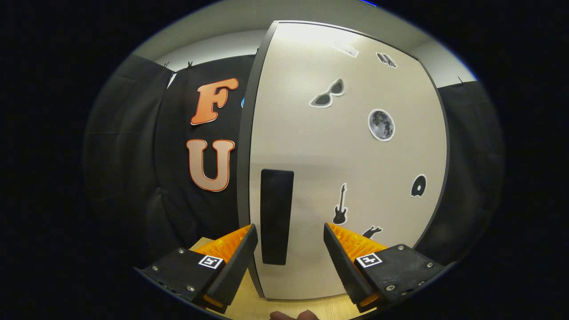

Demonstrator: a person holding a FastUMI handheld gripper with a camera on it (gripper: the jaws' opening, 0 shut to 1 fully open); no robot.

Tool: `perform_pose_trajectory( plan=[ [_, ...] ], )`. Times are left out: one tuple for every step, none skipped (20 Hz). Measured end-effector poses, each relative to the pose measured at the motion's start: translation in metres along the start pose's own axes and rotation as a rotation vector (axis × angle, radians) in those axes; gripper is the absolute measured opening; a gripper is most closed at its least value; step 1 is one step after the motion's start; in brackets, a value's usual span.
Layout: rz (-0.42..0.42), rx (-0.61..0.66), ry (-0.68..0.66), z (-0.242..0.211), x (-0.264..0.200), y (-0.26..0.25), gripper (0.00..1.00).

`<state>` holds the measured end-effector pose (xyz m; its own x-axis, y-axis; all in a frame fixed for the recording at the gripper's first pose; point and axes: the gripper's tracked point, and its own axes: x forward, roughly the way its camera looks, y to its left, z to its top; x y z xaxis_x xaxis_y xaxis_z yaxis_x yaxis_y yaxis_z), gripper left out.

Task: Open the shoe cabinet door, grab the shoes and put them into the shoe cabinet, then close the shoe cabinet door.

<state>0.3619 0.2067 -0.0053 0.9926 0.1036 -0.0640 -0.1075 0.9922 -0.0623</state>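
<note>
so my gripper (pixel 290 249) is spread wide, holding nothing; the tall black rectangular handle (pixel 276 216) on the pale grey shoe cabinet door (pixel 355 169) sits dead ahead between my two fingers, running straight up and down, near the door's left edge; door looks closed, stickers scattered across it; light wooden tabletop (pixel 293 306) under me, black cloth booth wall (pixel 133 146) off to the left; no shoes in sight, so I reckon opening comes first
</note>
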Motion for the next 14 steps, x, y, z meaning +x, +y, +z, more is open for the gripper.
perform_pose_trajectory(
  plan=[
    [-0.006, 0.0, -0.005, 0.002, -0.012, -0.003, 0.93],
    [-0.013, 0.001, -0.008, 0.004, -0.024, -0.004, 0.93],
    [-0.019, 0.001, -0.009, 0.006, -0.037, -0.006, 0.93],
    [-0.026, -0.002, -0.012, 0.008, -0.052, -0.009, 0.93],
    [-0.031, -0.008, -0.014, 0.011, -0.065, -0.011, 0.93],
    [-0.037, -0.016, -0.018, 0.013, -0.078, -0.014, 0.93],
    [-0.042, -0.023, -0.02, 0.015, -0.09, -0.016, 0.93],
    [-0.042, -0.029, -0.019, 0.015, -0.103, -0.019, 0.93],
    [-0.042, -0.033, -0.022, 0.016, -0.116, -0.021, 0.93],
    [-0.045, -0.035, -0.031, 0.02, -0.126, -0.025, 0.94],
    [-0.047, -0.031, -0.039, 0.022, -0.136, -0.028, 0.94],
    [-0.042, -0.024, -0.04, 0.023, -0.146, -0.031, 0.94],
    [-0.038, -0.018, -0.038, 0.024, -0.156, -0.036, 0.94],
    [-0.039, -0.011, -0.042, 0.026, -0.166, -0.042, 0.94]
  ],
)
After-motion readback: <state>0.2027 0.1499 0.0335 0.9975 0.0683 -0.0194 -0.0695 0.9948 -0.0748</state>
